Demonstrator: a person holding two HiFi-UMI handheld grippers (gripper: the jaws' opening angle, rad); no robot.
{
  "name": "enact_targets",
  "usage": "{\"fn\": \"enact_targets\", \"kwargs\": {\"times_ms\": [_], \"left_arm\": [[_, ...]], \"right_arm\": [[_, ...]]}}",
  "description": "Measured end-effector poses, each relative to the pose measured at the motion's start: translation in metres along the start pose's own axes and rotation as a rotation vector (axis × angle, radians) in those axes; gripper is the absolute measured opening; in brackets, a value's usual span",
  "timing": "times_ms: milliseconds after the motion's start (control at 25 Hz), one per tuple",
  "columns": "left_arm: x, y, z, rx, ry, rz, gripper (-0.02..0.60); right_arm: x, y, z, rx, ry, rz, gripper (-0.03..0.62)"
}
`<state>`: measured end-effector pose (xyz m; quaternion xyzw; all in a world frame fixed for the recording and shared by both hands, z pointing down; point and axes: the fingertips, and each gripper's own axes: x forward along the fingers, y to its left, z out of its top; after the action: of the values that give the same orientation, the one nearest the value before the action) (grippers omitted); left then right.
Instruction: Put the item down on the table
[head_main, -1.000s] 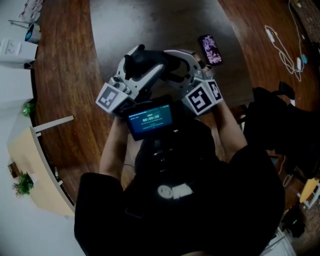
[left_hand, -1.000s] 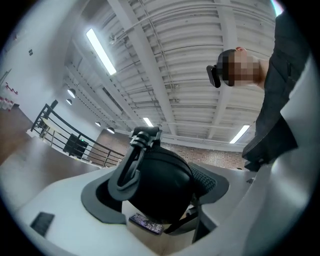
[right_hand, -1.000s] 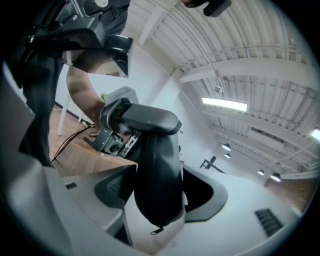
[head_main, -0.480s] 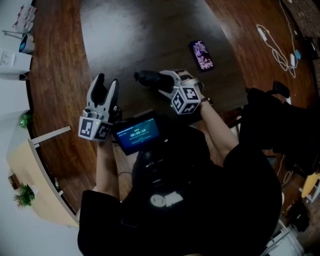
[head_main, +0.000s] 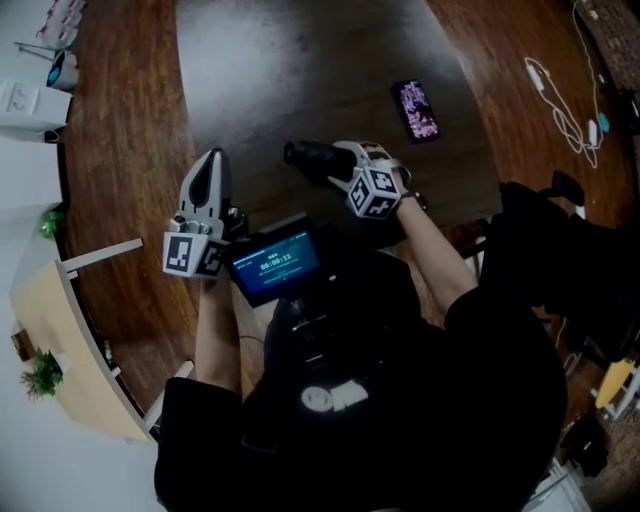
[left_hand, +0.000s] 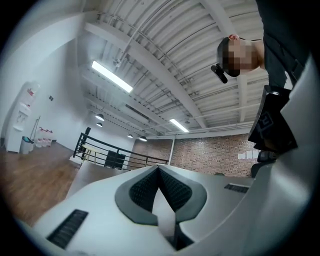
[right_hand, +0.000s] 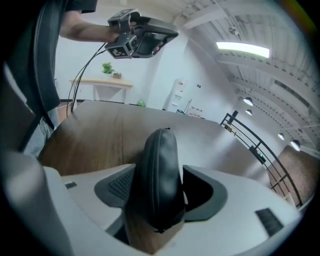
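Observation:
A black zippered case (head_main: 305, 154) (right_hand: 158, 172) sits between the jaws of my right gripper (head_main: 325, 160) (right_hand: 159, 194), whose pads press on its sides. The case is held on edge over the dark grey tabletop (head_main: 300, 60). To the left, my left gripper (head_main: 211, 163) (left_hand: 159, 170) is apart from the case, with its jaws shut together and nothing between them. In the left gripper view it points up at the ceiling.
A phone (head_main: 416, 108) lies on the grey surface to the right of the case. A white cable (head_main: 562, 95) lies on the wood at far right. A small lit screen (head_main: 275, 264) hangs at the person's chest. A beige side table (head_main: 60, 330) stands at left.
The left gripper drew away from the case to the left, then its jaws closed empty. The right gripper kept the case and moved slightly right.

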<state>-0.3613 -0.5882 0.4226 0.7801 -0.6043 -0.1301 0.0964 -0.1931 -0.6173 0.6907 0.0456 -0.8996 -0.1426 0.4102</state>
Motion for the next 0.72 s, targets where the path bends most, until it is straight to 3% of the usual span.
{"fn": "enact_targets", "kwargs": {"times_ms": [120, 320, 480, 640, 680, 720], "left_arm": [[-0.002, 0.002, -0.001, 0.005, 0.000, 0.006, 0.000], [0.002, -0.001, 0.000, 0.016, -0.004, -0.007, 0.000], [0.002, 0.000, -0.001, 0.016, -0.015, -0.025, 0.000], [-0.004, -0.009, 0.011, 0.017, -0.040, -0.045, 0.000], [-0.007, -0.011, 0.013, 0.018, -0.045, -0.052, 0.000], [-0.013, -0.014, 0.016, 0.019, -0.051, -0.060, 0.000]], "right_arm": [[-0.001, -0.006, 0.000, 0.034, -0.009, -0.022, 0.314], [-0.017, -0.035, 0.013, 0.191, -0.117, -0.096, 0.353], [-0.032, -0.046, 0.026, 0.228, -0.162, -0.120, 0.359], [-0.073, -0.058, 0.055, 0.244, -0.239, -0.204, 0.357], [-0.086, -0.061, 0.064, 0.249, -0.270, -0.233, 0.312], [-0.101, -0.061, 0.075, 0.265, -0.309, -0.264, 0.224]]}}
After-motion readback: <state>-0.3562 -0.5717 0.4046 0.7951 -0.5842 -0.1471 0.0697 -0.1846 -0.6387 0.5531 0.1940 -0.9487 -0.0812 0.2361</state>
